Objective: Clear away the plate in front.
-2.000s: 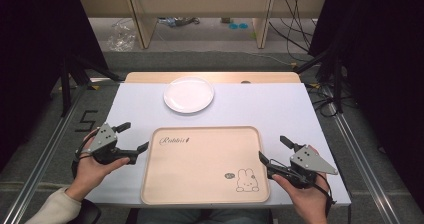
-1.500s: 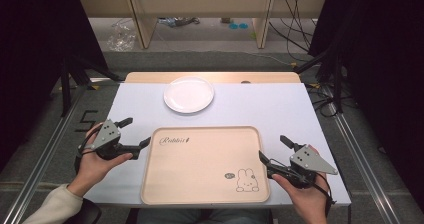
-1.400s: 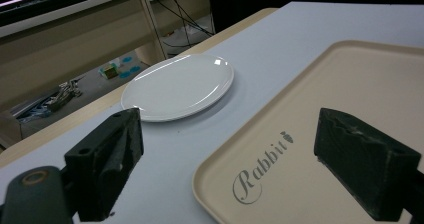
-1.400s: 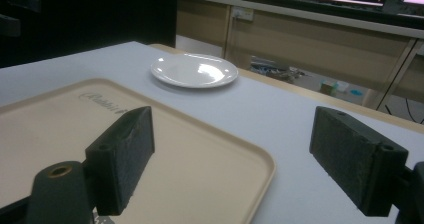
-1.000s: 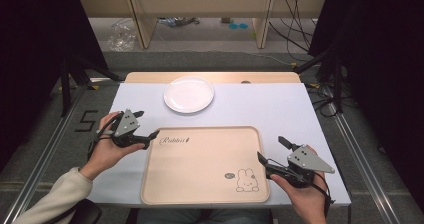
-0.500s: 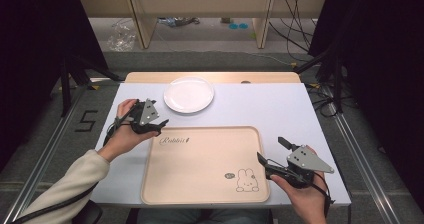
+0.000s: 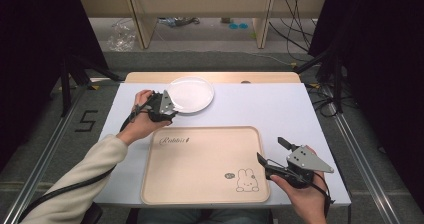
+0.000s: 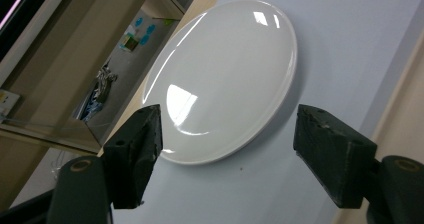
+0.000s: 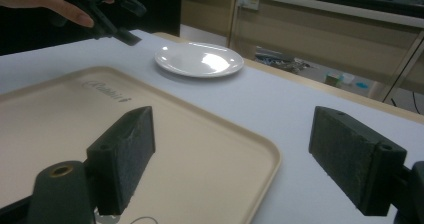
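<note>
The left gripper (image 7: 169, 110) is black, with a grey three-cornered plate on top and a black cable trailing back along the forearm. The left arm wears a cream long sleeve (image 7: 80, 179). The right gripper (image 7: 273, 155) is also black, its grey three-cornered plate dotted with small dark screws, and a black cable loops round the wrist. Each gripper carries two blocky black jaws faced with rough, dark pads (image 9: 129, 154), on round-ended black arms with a brass-coloured screw hole.

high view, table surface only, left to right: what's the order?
Left tool → white plate → beige tray → right tool. The left tool sits at the plate's left edge.
</note>
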A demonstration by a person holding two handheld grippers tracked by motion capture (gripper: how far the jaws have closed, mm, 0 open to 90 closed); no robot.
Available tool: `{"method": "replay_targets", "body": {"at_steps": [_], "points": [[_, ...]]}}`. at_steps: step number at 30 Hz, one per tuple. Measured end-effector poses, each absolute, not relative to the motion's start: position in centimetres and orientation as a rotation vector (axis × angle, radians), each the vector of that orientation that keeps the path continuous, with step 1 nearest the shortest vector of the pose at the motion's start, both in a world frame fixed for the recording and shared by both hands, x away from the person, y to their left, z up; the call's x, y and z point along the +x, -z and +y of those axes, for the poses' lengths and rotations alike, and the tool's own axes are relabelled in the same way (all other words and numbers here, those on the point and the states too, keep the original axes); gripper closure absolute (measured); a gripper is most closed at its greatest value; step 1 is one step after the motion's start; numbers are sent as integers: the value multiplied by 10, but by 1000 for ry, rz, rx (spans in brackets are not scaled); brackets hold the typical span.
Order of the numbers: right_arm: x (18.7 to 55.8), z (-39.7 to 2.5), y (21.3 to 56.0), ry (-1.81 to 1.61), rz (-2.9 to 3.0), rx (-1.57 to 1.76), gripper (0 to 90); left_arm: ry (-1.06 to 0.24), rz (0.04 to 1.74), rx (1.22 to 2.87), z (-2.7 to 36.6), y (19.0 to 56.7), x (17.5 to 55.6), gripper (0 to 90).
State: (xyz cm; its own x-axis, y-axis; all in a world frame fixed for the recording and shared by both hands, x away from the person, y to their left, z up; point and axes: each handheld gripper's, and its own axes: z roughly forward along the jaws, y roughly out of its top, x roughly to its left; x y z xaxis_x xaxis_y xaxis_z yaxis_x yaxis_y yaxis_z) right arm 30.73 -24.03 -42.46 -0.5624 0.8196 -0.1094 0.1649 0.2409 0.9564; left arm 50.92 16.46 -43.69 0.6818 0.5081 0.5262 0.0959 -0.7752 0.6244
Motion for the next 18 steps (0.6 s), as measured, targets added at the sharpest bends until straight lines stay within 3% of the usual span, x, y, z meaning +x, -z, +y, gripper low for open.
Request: {"method": "replay_targets", "body": {"at_steps": [18], "points": [[306, -240, 425, -1366, 1907, 926, 196, -1016, 334, 2579, 123, 469, 545, 278]]}}
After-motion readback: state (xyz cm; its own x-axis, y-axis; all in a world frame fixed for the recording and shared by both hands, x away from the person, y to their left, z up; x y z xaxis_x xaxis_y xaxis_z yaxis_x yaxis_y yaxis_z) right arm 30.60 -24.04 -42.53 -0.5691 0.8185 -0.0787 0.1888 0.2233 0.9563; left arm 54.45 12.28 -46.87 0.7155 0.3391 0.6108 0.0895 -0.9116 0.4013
